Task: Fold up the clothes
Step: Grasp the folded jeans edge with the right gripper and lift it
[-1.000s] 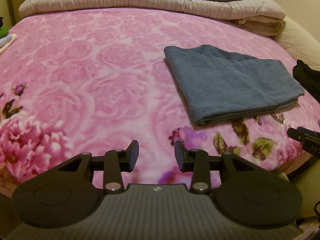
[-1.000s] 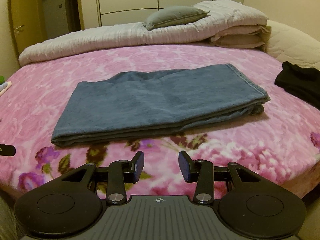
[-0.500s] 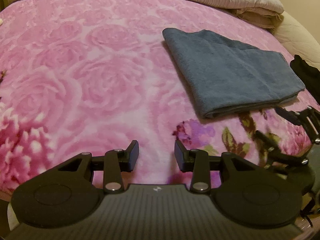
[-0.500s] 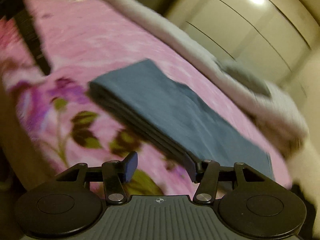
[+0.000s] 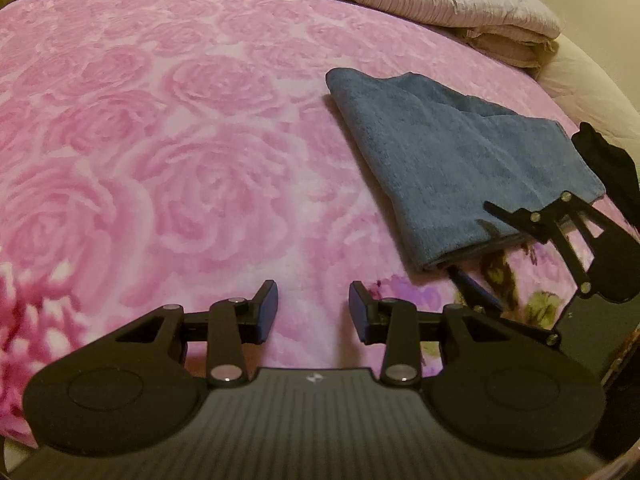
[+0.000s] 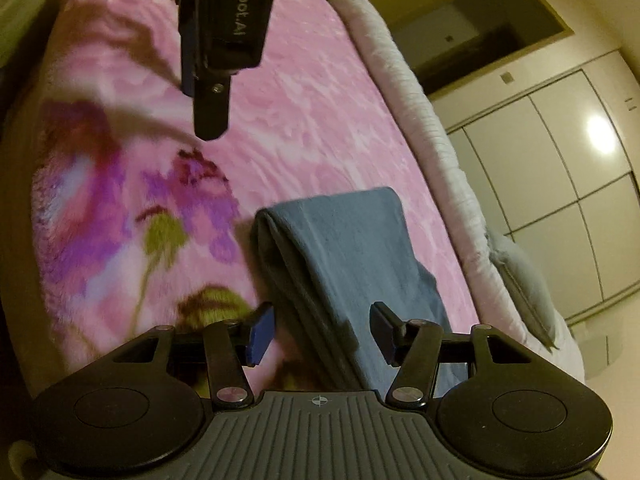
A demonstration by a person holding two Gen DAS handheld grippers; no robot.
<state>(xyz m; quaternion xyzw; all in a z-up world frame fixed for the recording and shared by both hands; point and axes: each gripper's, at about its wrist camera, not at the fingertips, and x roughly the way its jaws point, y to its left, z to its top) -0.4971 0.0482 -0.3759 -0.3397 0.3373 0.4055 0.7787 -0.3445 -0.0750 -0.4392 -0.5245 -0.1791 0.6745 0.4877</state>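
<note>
Between the spread fingers of the right hand-held gripper (image 6: 322, 334), rolled sideways presumably to straddle it, the layered edge of the folded blue garment (image 6: 352, 256) is seen, not yet pinched. Left hand-held gripper (image 5: 313, 312) is held spread and empty over the pink bed (image 5: 180, 140), garment ahead to its right.

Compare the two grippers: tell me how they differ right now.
The right gripper straddles the blue towel's near edge; the left gripper has only pink blanket between its fingers. The right is rolled sideways with wider jaws; the left sits level. Both are open, gripping nothing.
</note>
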